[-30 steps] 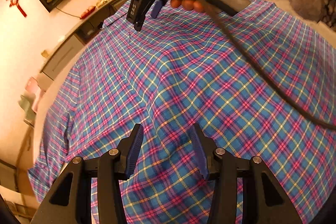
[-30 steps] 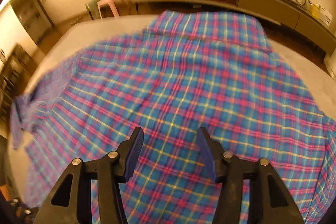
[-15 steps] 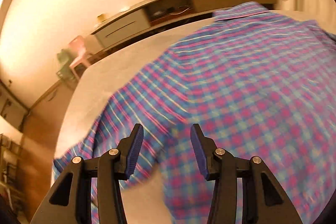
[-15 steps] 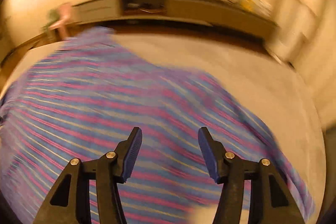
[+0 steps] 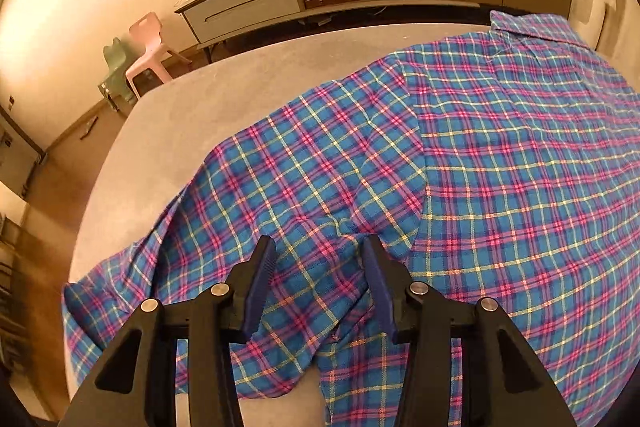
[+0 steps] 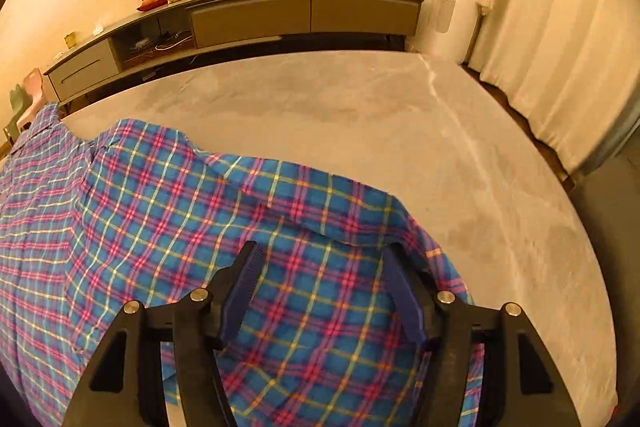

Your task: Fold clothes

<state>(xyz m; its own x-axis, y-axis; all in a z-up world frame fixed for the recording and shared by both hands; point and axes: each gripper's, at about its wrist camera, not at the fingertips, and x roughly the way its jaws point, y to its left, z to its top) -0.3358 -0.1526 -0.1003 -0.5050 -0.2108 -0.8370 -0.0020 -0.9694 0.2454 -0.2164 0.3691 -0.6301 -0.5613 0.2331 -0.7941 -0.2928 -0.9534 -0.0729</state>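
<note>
Now the left hand-held gripper (image 5: 318, 259) and right hand-held gripper (image 6: 320, 267), both spread and empty, have swung apart from the plaid shirt's (image 5: 500, 167) middle to a sleeve each; sleeve folds likely follow; beyond, grey table (image 6: 360, 115).

Blue-pink plaid shirt (image 5: 500, 163) lies spread flat, sleeves outstretched.

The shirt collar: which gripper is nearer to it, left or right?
Hard to judge. The left gripper hovers over one sleeve, the right gripper over the other, and the collar lies far ahead of both.
</note>
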